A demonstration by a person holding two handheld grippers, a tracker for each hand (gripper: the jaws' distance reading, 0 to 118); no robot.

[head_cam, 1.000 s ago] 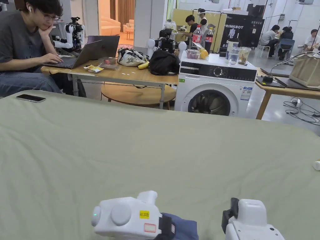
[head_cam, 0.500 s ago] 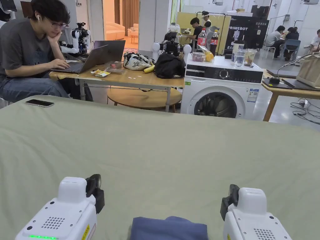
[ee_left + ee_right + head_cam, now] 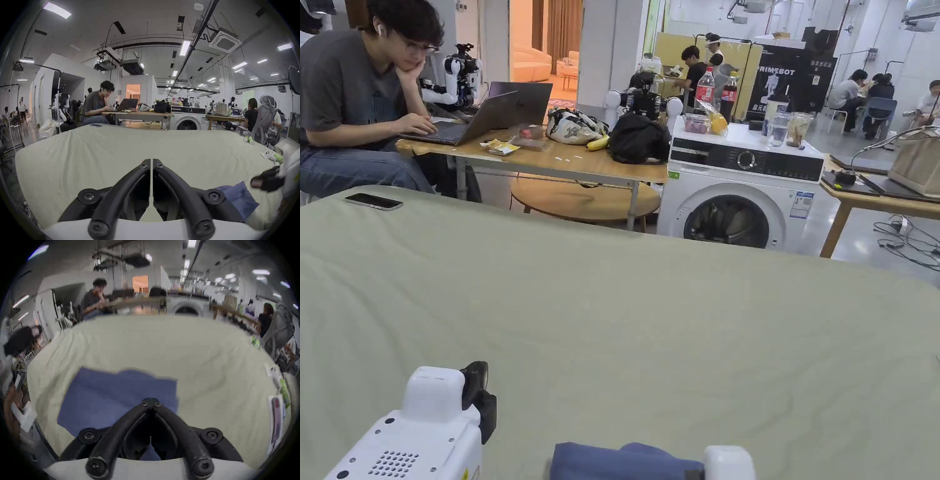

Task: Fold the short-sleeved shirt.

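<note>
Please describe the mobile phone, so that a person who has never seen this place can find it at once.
Start from the large pale green cloth-covered table that takes up the foreground of the head view. Follow its far edge to the left corner, near the seated person working at a laptop. The phone lies flat there, a thin black slab, the sole dark object on that part of the cloth.

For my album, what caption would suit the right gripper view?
Right gripper, jaws closed, above a folded blue shirt on a pale green sheet.
</note>
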